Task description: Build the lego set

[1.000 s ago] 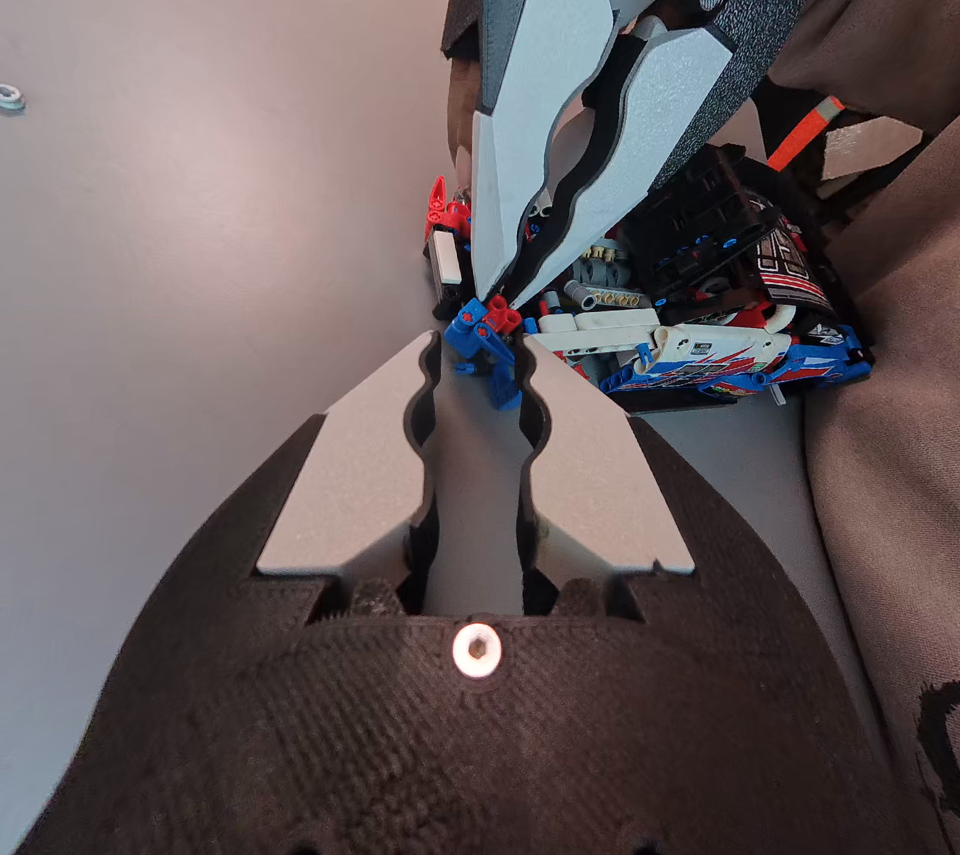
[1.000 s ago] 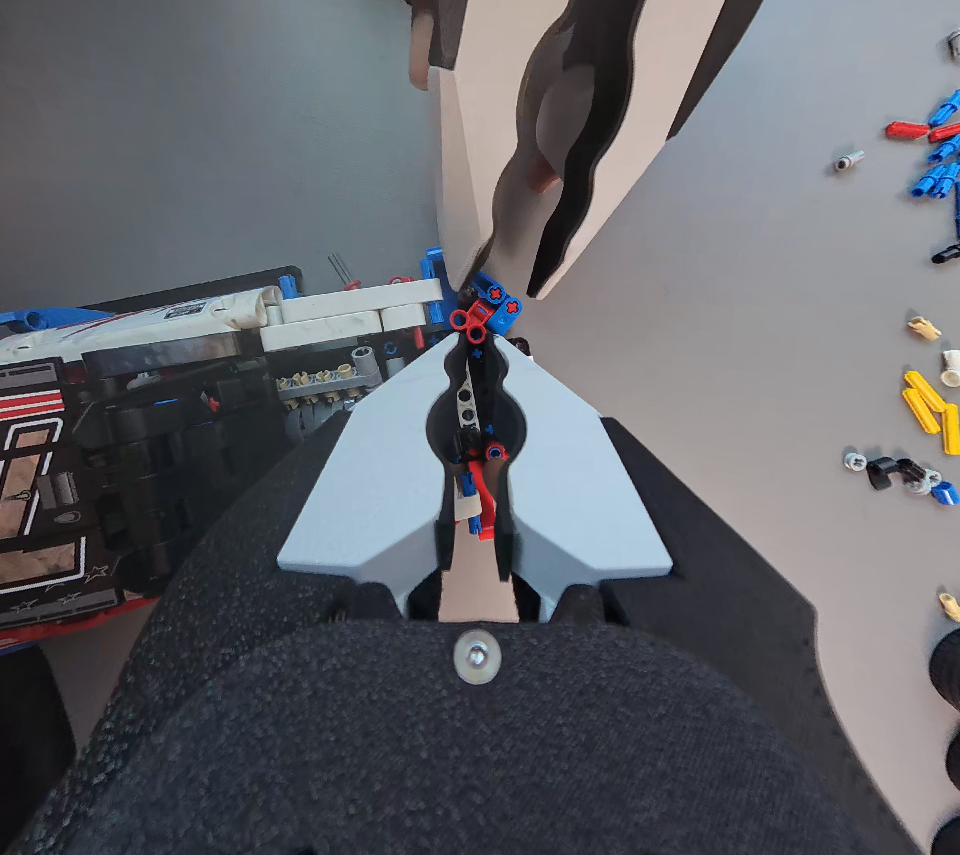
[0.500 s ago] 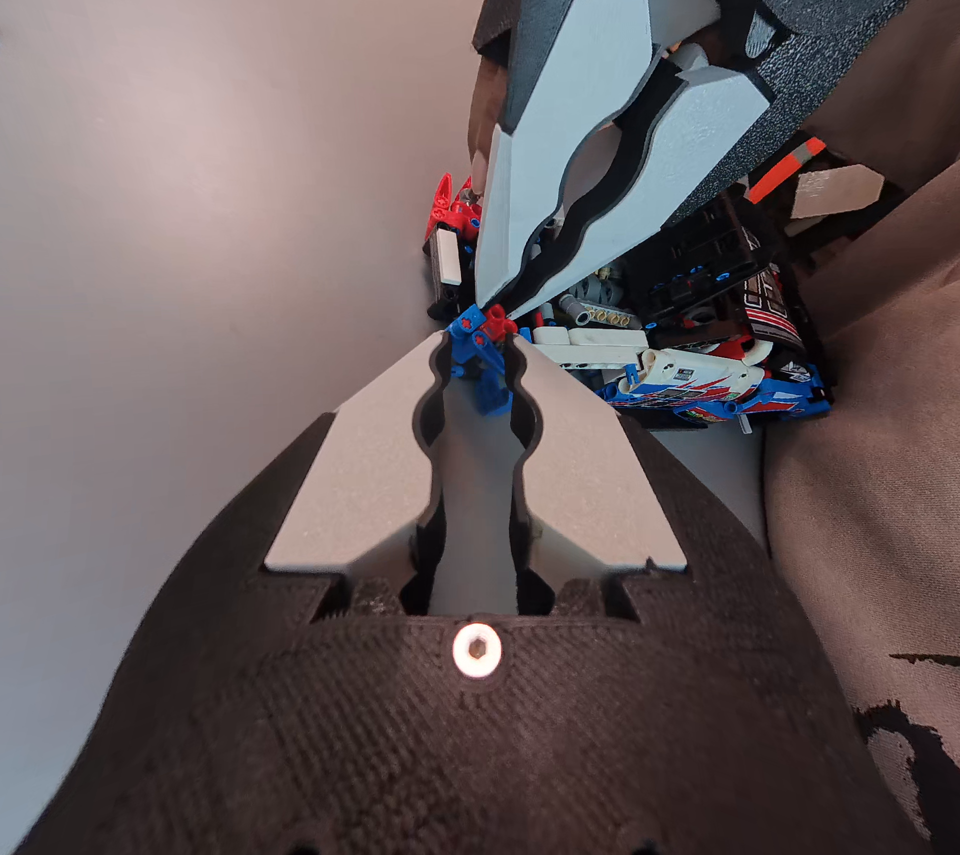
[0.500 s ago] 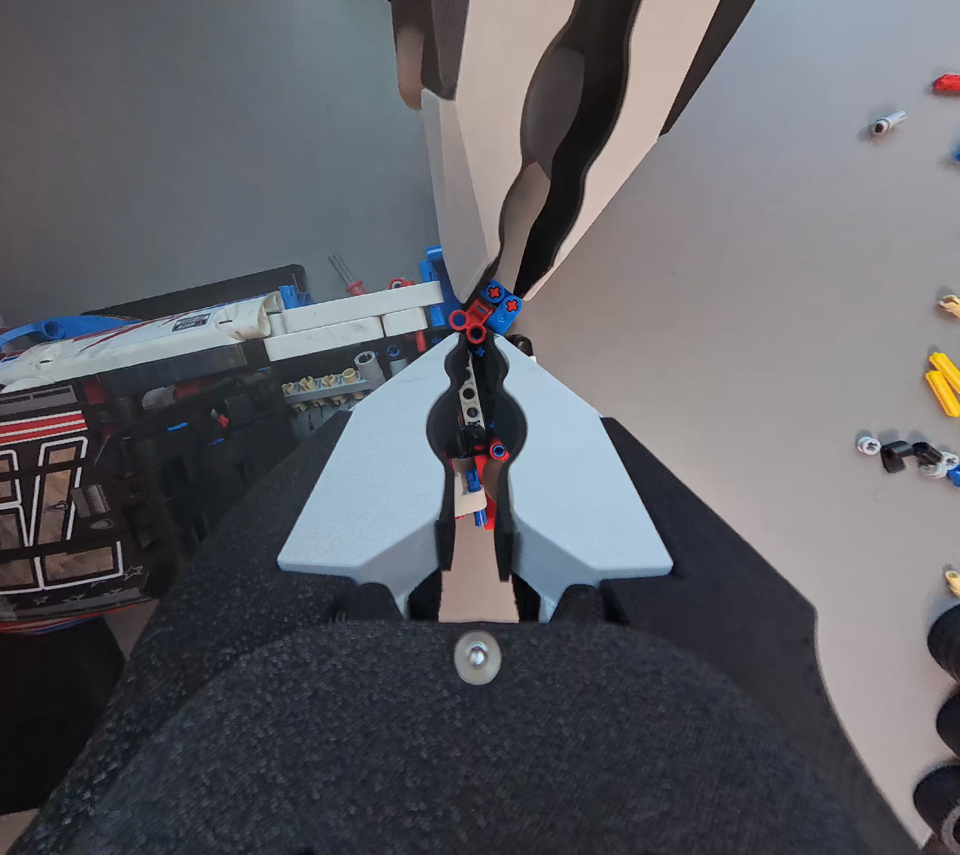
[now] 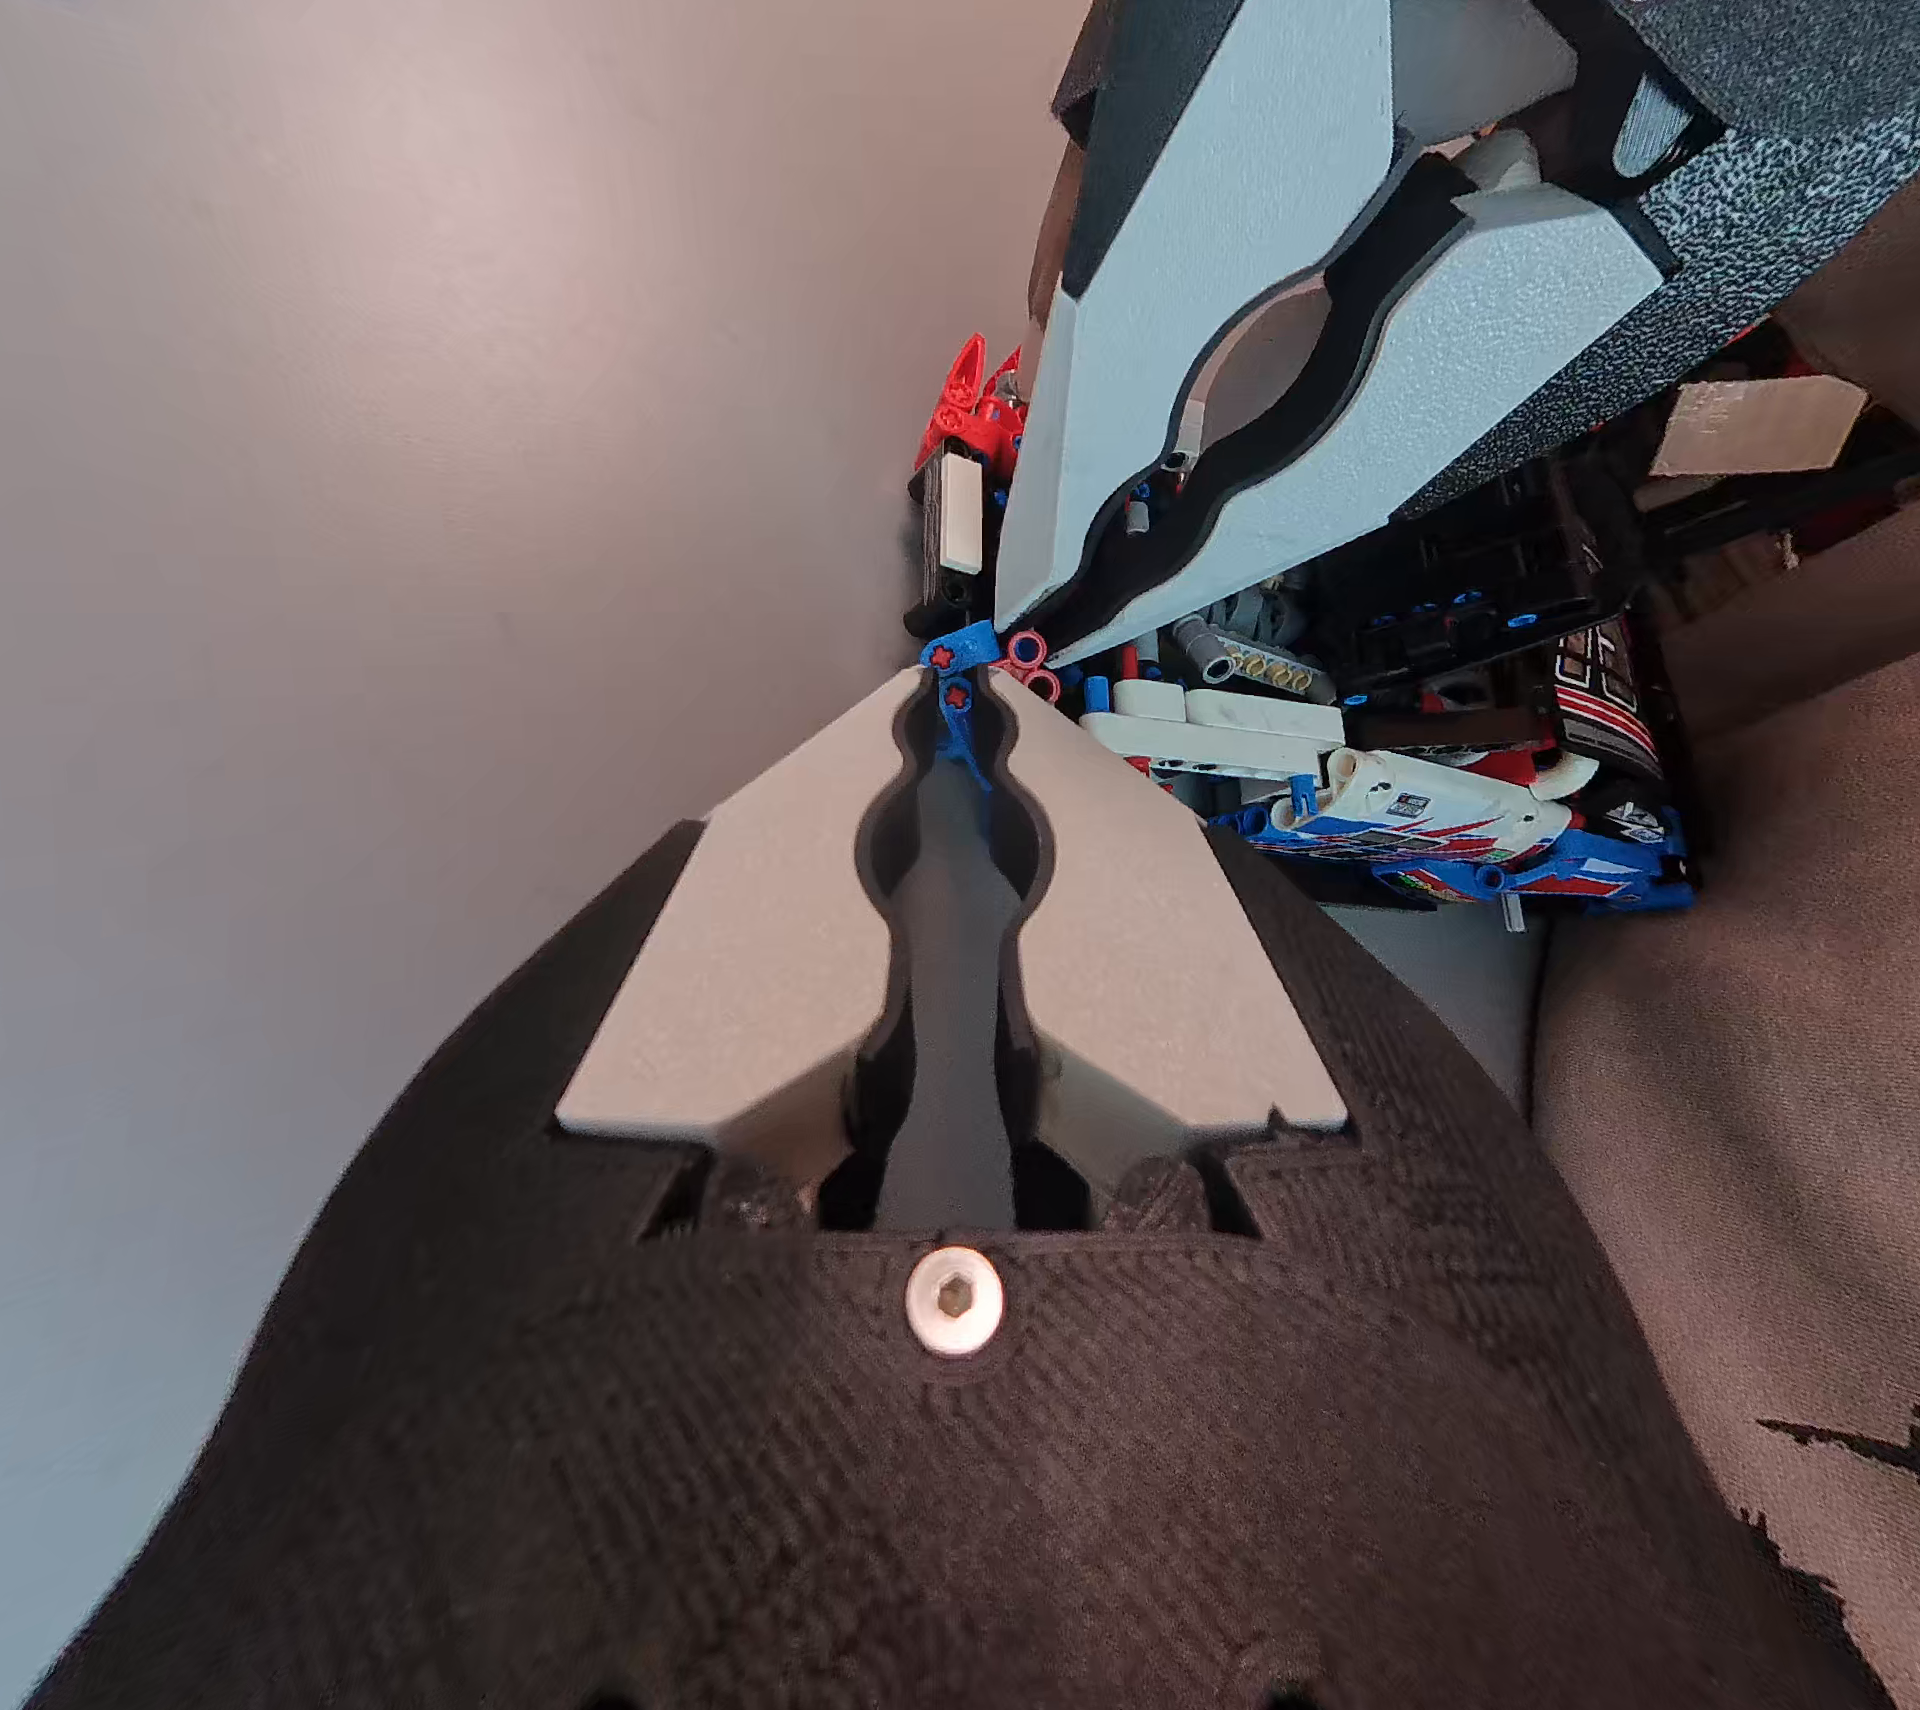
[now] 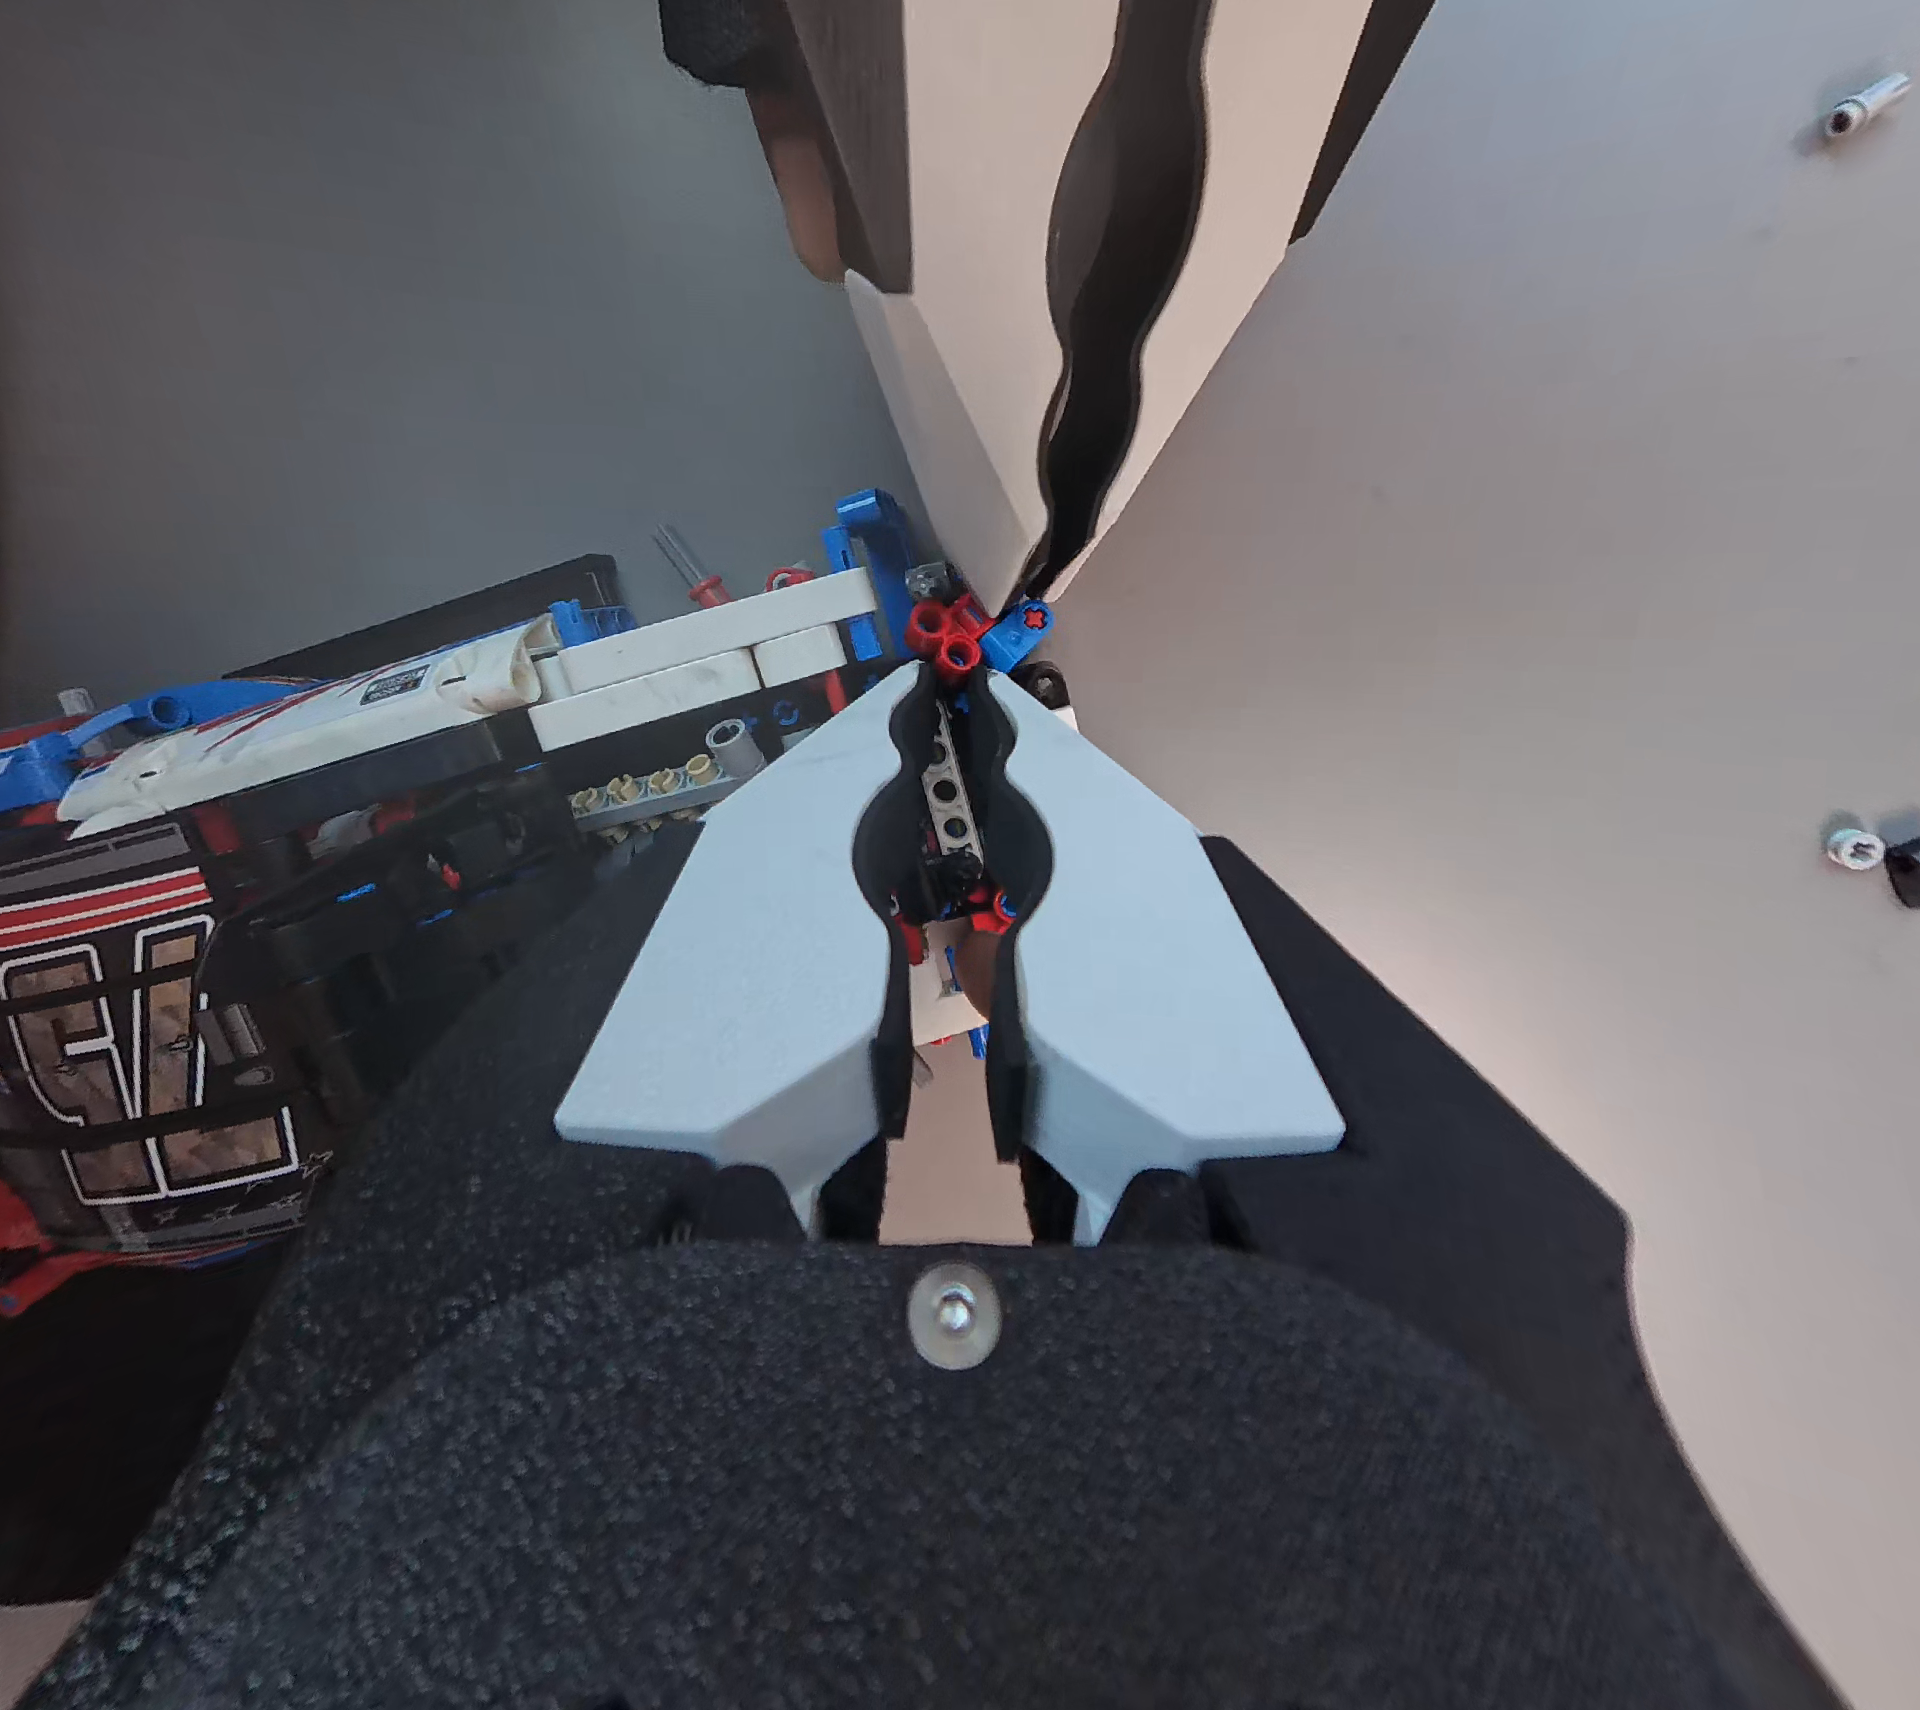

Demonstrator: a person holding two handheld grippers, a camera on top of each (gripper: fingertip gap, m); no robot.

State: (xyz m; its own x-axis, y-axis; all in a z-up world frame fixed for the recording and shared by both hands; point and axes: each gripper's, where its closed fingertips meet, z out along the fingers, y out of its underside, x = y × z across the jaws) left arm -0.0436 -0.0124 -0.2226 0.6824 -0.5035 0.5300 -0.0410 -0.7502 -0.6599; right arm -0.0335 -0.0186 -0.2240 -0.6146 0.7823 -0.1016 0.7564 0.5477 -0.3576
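Two tools meet tip to tip above the pale grey surface (image 5: 416,413). The left tool (image 5: 954,686) is closed on a small blue plastic connector (image 5: 954,658); the right tool (image 6: 951,673) is closed on a small red plastic connector (image 6: 948,634). Just behind, a partly built white, blue and black racing-car model (image 6: 312,787) is partly hidden by both tools. Loose grey pins (image 6: 1865,107) lie well apart.
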